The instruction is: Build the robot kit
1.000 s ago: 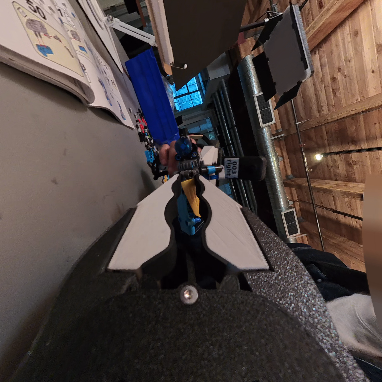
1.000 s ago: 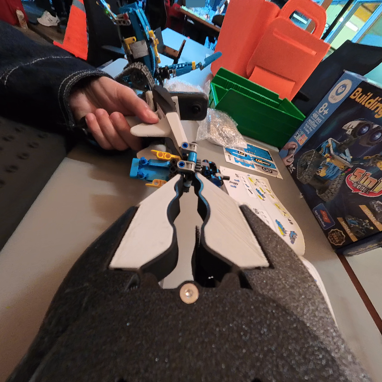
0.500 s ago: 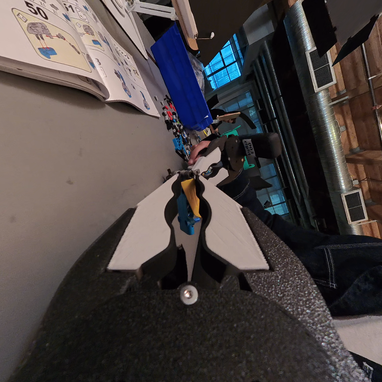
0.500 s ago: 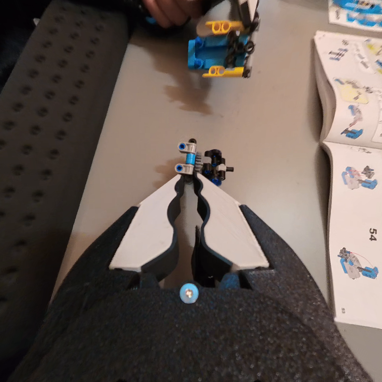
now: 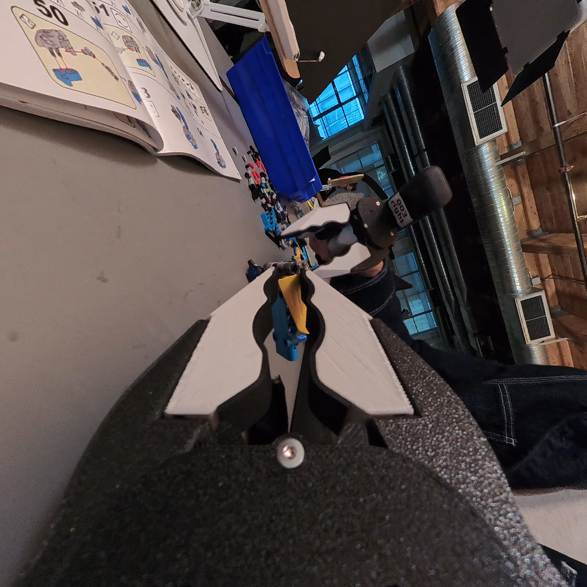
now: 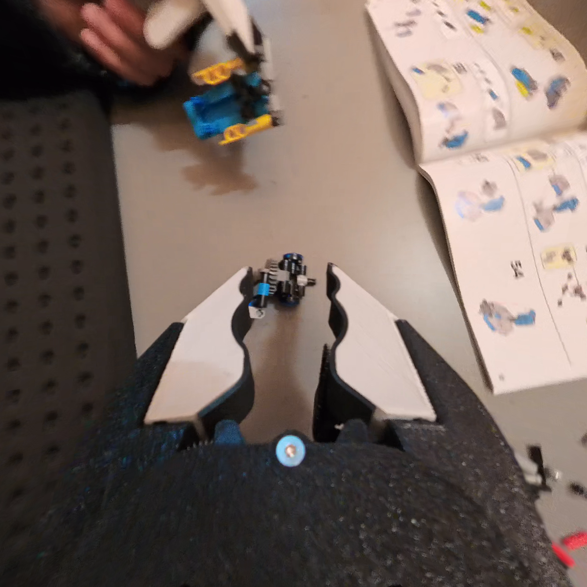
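My left gripper (image 5: pixel 287 270) is shut on a blue and yellow brick assembly (image 5: pixel 290 305) and holds it above the grey table (image 5: pixel 127 254). The right wrist view shows that gripper (image 6: pixel 235 28) and assembly (image 6: pixel 228 104) at the top, blurred, with a hand (image 6: pixel 117 41) behind. My right gripper (image 6: pixel 287 270) is open. A small black, grey and blue gear assembly (image 6: pixel 282 281) lies on the table between its fingers, close to the left finger (image 6: pixel 222 317) and apart from the right one (image 6: pixel 365 317). The left wrist view shows the right gripper (image 5: pixel 301 251) with its fingers spread.
An open instruction booklet (image 6: pixel 508 222) lies to the right, also in the left wrist view (image 5: pixel 95 79). A dark perforated mat (image 6: pixel 47 222) borders the table on the left. A blue bin (image 5: pixel 273 120) and several loose bricks (image 5: pixel 263 187) lie farther off. More loose bricks (image 6: pixel 565 540) lie at bottom right. The tips of one gripper are about 12 cm away from the tips of the other.
My right gripper drew away from the left one with the small gear assembly, came down to the table and opened; the assembly now lies on the table. The left gripper keeps its hold.
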The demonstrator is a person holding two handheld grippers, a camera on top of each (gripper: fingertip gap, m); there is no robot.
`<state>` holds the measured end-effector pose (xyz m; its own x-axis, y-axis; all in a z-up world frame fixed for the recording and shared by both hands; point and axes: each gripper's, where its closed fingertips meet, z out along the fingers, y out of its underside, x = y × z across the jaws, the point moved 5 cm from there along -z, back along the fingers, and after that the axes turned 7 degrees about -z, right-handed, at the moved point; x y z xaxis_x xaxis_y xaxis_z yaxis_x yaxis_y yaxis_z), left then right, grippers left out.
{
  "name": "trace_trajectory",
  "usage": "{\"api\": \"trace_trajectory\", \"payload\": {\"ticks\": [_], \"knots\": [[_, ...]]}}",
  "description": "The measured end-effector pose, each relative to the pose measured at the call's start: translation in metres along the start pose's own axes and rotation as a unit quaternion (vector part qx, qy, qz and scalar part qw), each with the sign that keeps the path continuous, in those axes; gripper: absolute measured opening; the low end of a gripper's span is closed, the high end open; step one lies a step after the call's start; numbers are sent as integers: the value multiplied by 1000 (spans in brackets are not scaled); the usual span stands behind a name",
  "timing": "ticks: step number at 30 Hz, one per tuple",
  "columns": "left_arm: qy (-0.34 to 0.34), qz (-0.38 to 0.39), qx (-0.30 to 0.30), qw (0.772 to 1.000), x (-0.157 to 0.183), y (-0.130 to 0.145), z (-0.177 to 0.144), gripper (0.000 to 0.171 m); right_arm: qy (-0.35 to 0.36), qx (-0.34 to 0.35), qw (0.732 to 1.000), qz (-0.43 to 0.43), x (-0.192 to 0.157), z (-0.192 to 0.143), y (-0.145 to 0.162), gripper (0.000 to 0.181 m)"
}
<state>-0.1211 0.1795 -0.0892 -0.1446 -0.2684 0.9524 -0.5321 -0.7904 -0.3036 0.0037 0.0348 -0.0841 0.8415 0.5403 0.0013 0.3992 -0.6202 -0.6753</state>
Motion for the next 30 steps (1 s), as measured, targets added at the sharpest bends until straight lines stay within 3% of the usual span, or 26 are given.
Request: {"api": "trace_trajectory", "payload": {"ticks": [4, 7, 10, 17, 21, 24, 27, 30], "knots": [[6, -3, 0, 1000, 1, 0, 0, 13, 14, 75, 989, 128, -6, -12, 9, 48], [10, -4, -2, 1000, 2, 1, 0, 13, 16, 136, 972, 193, -22, -11, 25, 40], [14, -7, -5, 1000, 3, 2, 2, 13, 48, 176, 960, 211, -27, -6, 34, 30], [11, 1, -15, 1000, 4, 6, 5, 13, 21, 186, 959, 214, -30, 7, 29, 17], [5, 11, -36, 999, 5, 14, 12, 12, 42, 182, 964, 188, -29, 11, 24, 7], [-11, 71, -42, 997, 14, 18, 17, 12, 69, 180, 969, 155, -30, 4, 9, 7], [-45, 144, -34, 988, 20, 19, 20, 12, 145, 118, 982, 36, -41, -5, -28, 7], [-56, 176, -33, 982, 24, 21, 22, 12, 217, 38, 972, -88, -55, 2, -65, 6]]}}
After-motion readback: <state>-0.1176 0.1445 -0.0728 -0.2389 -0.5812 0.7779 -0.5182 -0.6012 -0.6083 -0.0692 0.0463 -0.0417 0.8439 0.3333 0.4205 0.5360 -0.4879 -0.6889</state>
